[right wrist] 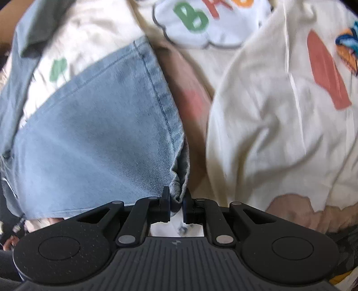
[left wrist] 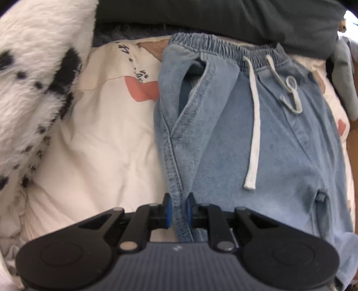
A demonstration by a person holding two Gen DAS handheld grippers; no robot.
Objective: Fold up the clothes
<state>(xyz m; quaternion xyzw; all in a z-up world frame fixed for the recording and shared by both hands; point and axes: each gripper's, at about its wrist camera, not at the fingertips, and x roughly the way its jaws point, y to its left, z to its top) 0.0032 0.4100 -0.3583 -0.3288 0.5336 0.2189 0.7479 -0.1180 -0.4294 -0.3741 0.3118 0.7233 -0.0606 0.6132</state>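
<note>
Light blue denim pants (left wrist: 279, 138) with an elastic waistband and a white drawstring (left wrist: 254, 125) lie on a cream printed bedsheet (left wrist: 105, 138). My left gripper (left wrist: 179, 210) is shut on the pants' side seam near the pocket. In the right wrist view a pant leg (right wrist: 94, 143) stretches away to the left. My right gripper (right wrist: 176, 201) is shut on a bunched corner of its hem.
A white fluffy blanket with black spots (left wrist: 33, 89) lies at the left. Dark fabric (left wrist: 223, 18) runs along the far edge. The cream sheet with coloured prints (right wrist: 279, 112) fills the right of the right wrist view.
</note>
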